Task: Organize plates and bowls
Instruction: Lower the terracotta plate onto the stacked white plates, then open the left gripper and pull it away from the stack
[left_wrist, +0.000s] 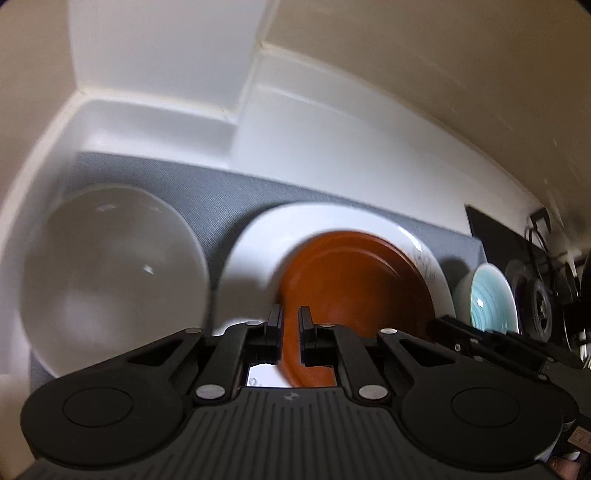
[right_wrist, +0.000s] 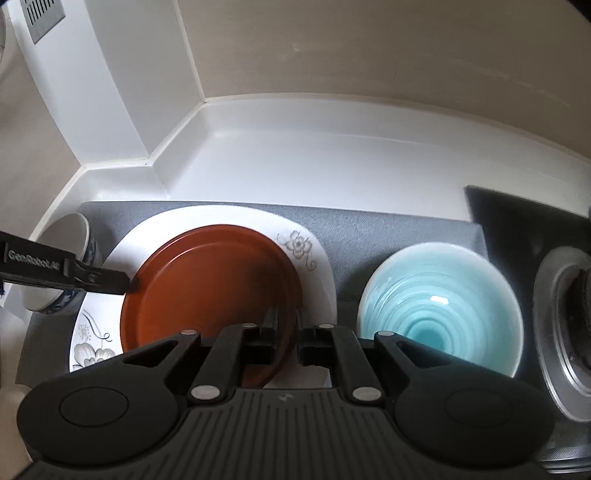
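A brown plate (right_wrist: 210, 280) lies on a white flowered plate (right_wrist: 306, 251) on a grey mat. My left gripper (left_wrist: 290, 325) is shut on the brown plate's (left_wrist: 354, 288) left rim; it shows in the right wrist view (right_wrist: 125, 284) as a black arm from the left. My right gripper (right_wrist: 286, 332) is shut on the brown plate's right rim. A teal bowl (right_wrist: 439, 302) stands right of the plates, also in the left wrist view (left_wrist: 491, 299). A white bowl (left_wrist: 110, 277) with a blue pattern outside stands left of the plates, also in the right wrist view (right_wrist: 62, 254).
The grey mat (right_wrist: 369, 229) lies on a white counter (right_wrist: 332, 166) in a corner under beige walls. A black stove with a metal burner ring (right_wrist: 554, 332) is at the right edge.
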